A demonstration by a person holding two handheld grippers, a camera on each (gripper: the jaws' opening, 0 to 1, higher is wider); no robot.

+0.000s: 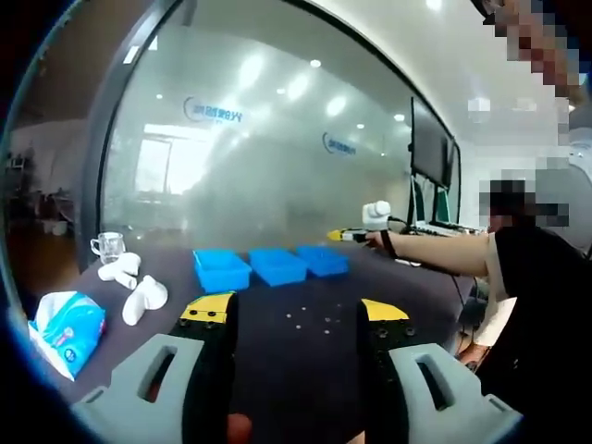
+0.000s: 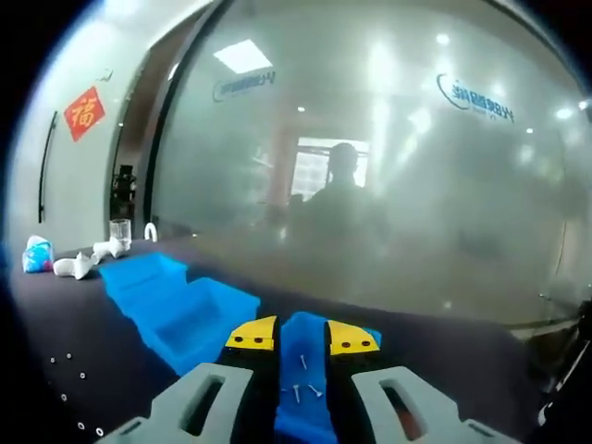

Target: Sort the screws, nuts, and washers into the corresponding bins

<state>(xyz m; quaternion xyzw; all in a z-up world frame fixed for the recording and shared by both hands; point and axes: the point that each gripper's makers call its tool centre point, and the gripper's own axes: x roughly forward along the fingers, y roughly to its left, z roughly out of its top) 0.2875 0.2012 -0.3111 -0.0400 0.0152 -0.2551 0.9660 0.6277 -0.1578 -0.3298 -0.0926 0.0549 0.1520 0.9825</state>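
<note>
In the left gripper view, my left claw (image 1: 294, 313) stands open, its grey jaws with yellow tips spread wide with nothing between them. Just beyond the tips, a scatter of small loose metal pieces (image 1: 310, 321) lies on the dark table (image 1: 277, 370); they are too small for me to tell screws from nuts or washers. Past them sit three blue bins (image 1: 270, 265) in a row, shallow, square and smooth like plastic, side by side and close together. Over the far bin I see my right claw (image 1: 347, 236), held out by my arm, yellow at its tip.

In the right gripper view, my right claw (image 2: 302, 339) hangs right above a blue bin (image 2: 305, 407), with its jaws parted by a narrow gap and nothing held. Straight below that gap, a few thin screws (image 2: 303, 384) lie on the bin's floor. The other two bins (image 2: 176, 301) run off to the left. More tiny pieces (image 2: 69, 379) dot the table at the lower left.

On the left side of the table stand a clear glass mug (image 1: 107, 246), some white rounded objects (image 1: 139, 294) and a blue and white tissue pack (image 1: 65, 328). A frosted glass wall (image 2: 370, 185) rises behind the table, with a red sign (image 2: 84, 112) beside it. A dark screen (image 1: 433, 148) hangs on the wall to the right.
</note>
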